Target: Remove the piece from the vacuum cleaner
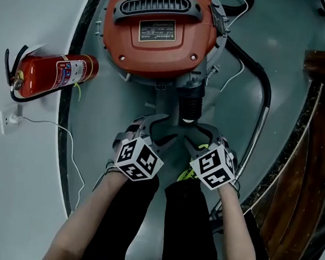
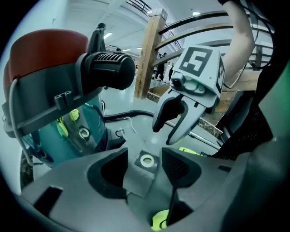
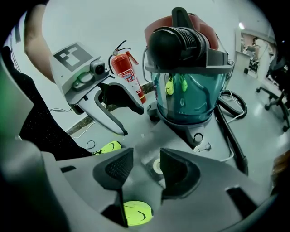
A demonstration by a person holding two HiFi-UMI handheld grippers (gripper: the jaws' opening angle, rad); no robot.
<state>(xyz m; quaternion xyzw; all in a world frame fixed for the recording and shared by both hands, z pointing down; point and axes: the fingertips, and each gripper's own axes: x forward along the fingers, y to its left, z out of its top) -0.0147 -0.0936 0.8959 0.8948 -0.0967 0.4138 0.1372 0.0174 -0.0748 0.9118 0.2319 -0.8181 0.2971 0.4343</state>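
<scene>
The red vacuum cleaner [image 1: 158, 36] stands on the grey floor ahead of me; the right gripper view shows its clear teal tank [image 3: 190, 99] and black hose port [image 3: 179, 45]. A flat grey piece [image 1: 163, 107] with a white ring [image 2: 146, 160] lies on the floor in front of it, reaching between both pairs of jaws. My left gripper [image 1: 155, 130] is open, its pads standing clear on either side of the piece [image 2: 140, 174]. My right gripper [image 1: 193, 136] is open too, with the piece [image 3: 147, 156] lying between its fingers, and its right finger hides part of the ring.
A red fire extinguisher [image 1: 57, 73] lies at the left beside a wall socket [image 1: 9, 120] with a white cable. The black hose [image 1: 263, 106] curves down the right side. A wooden railing [image 1: 318, 139] borders the far right. My legs and yellow-green shoes [image 3: 103, 147] are below.
</scene>
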